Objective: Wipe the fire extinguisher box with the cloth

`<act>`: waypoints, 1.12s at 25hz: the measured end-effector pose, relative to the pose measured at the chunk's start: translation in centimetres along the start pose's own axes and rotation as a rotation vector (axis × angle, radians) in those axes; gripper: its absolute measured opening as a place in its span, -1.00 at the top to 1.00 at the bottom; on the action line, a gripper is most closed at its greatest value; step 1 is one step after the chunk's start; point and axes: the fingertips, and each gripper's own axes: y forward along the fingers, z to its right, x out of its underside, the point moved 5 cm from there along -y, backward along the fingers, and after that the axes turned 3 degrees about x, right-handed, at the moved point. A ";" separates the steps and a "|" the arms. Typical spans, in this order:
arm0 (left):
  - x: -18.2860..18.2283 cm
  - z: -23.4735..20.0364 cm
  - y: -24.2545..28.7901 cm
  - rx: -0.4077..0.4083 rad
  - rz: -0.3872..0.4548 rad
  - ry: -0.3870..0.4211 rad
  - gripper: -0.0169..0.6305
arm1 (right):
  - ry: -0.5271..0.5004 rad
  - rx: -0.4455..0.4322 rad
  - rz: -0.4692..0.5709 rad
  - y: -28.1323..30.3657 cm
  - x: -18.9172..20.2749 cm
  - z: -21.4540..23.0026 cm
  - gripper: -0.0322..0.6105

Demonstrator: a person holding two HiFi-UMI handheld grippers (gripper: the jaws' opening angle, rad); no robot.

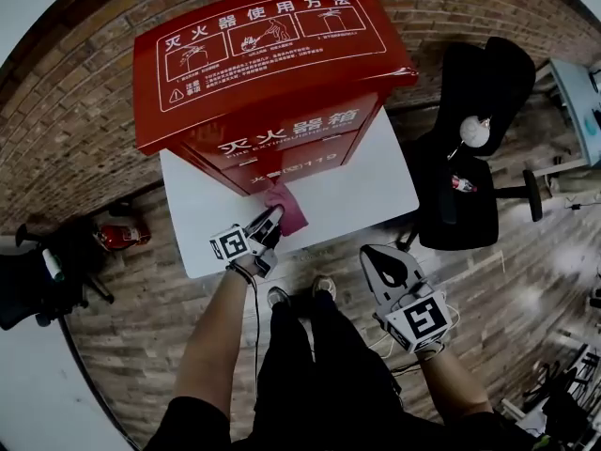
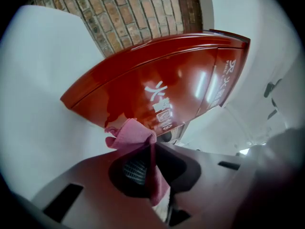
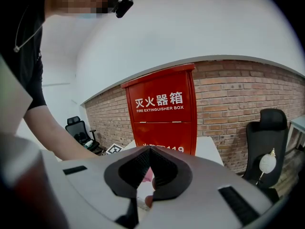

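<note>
Box (image 1: 272, 54), red, stands at upper centre of the head view on a white table (image 1: 376, 191); the pink cloth (image 1: 289, 210) is at its lower front edge, pinched in the left gripper (image 1: 272, 216), forearm reaching up from the bottom; the right gripper (image 1: 383, 255), lower right, has its jaws pressed together on nothing, well apart from the box.

Left gripper (image 1: 272, 216) and right gripper (image 1: 383, 256): pale grey moulded shells, black ribbed pads (image 3: 133, 171) set in a dark recess, rectangular slots (image 3: 235, 201) cut in the shell. Each bore a white marker cube (image 1: 419, 320) printed with black squares. Thin black cable (image 1: 254, 308) lay along the left forearm. Person wore black trousers (image 1: 300, 365), a black short sleeve (image 3: 29, 66) and pale shoes (image 1: 278, 296).
</note>
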 end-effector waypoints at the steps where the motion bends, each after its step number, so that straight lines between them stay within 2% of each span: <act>1: 0.4 -0.9 0.2 -0.024 -0.017 -0.011 0.77 | 0.003 0.004 -0.006 0.1 0.4 0.2 0.84; 5: 2.0 -3.7 -0.3 -0.139 -0.055 -0.057 0.77 | 0.002 0.009 -0.036 0.2 1.5 0.5 0.84; 11: 2.9 -4.9 -1.3 -0.250 -0.096 -0.070 0.77 | -0.017 0.011 -0.033 0.6 1.8 0.6 0.84; 21: 3.2 -6.4 -3.1 -0.448 -0.142 -0.007 0.76 | -0.009 0.008 -0.054 1.2 2.6 0.6 0.84; 25: 3.2 -6.9 -3.7 -0.529 -0.190 0.078 0.75 | -0.006 0.009 -0.060 1.3 2.8 0.5 0.84; 28: 3.1 -7.0 -3.9 -0.580 -0.219 0.145 0.61 | -0.015 0.008 -0.059 1.4 2.5 0.3 0.84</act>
